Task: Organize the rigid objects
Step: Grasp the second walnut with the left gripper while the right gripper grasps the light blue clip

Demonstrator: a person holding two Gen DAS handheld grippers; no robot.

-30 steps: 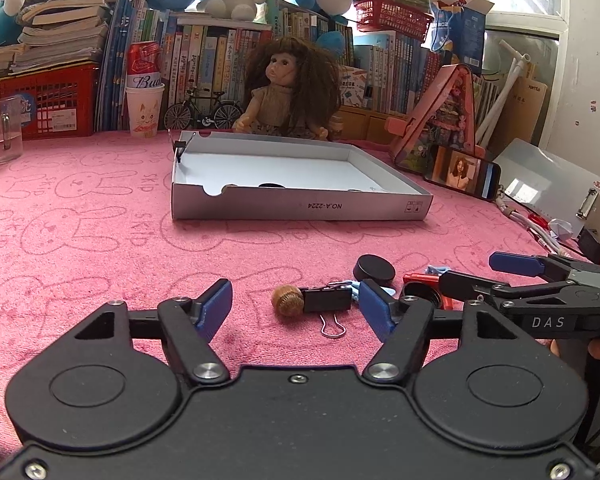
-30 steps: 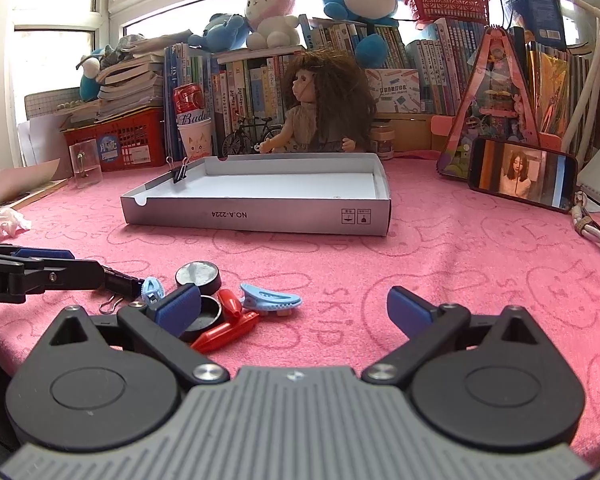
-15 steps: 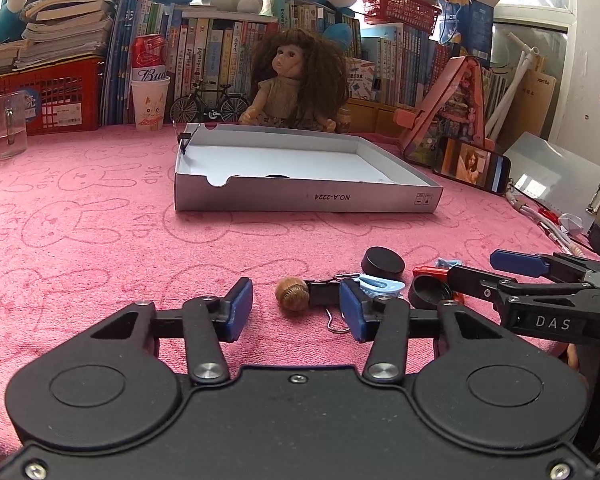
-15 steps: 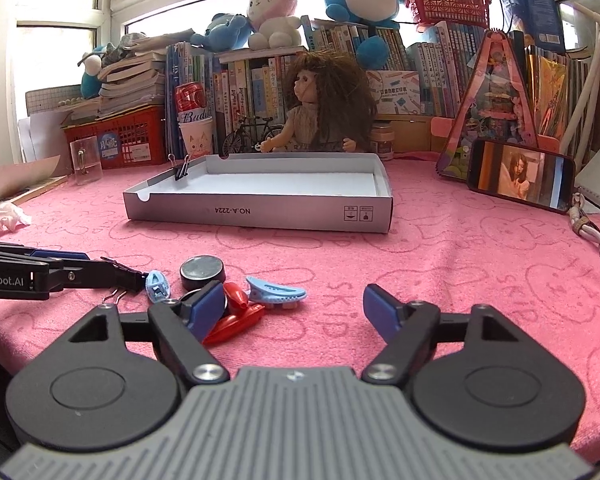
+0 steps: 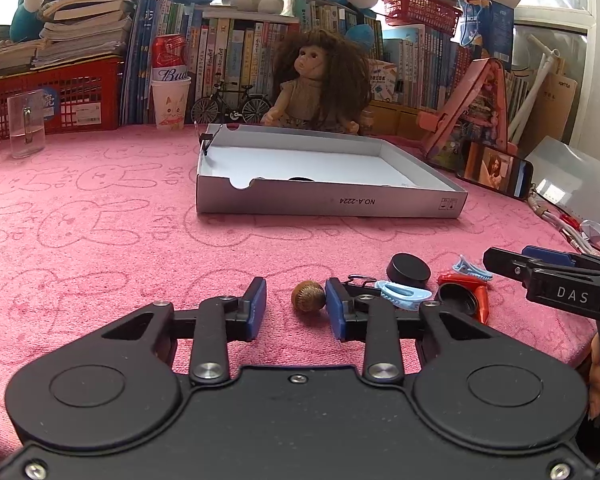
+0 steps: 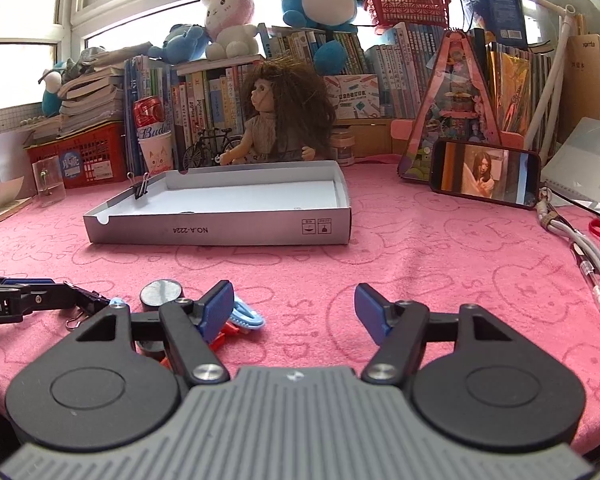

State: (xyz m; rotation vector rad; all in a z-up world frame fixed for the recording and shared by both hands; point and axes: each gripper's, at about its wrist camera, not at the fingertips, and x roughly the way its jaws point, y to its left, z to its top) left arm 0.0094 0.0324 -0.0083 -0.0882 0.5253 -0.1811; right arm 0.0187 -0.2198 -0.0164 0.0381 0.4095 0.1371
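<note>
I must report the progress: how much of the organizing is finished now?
Done: little. The grey cardboard tray holds one dark round item. In hand: the left gripper is closing around the brown ridged nut, not yet gripping. Left: the black round caps, blue clips and red piece.

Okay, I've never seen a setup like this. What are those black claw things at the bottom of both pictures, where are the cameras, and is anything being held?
Those are hand-held grippers, one in each of a person's hands, each carrying a wide-angle camera that looks forward along its two fingers. One picture comes from the left gripper, the other from the right gripper. Both point across a pink cloth toward a shallow grey box. Near them lie a brown nut-like ball, a black cap, blue clips and a red piece. The left jaws are closing with the ball between them, not yet gripping; the right jaws are closing on nothing.
</note>
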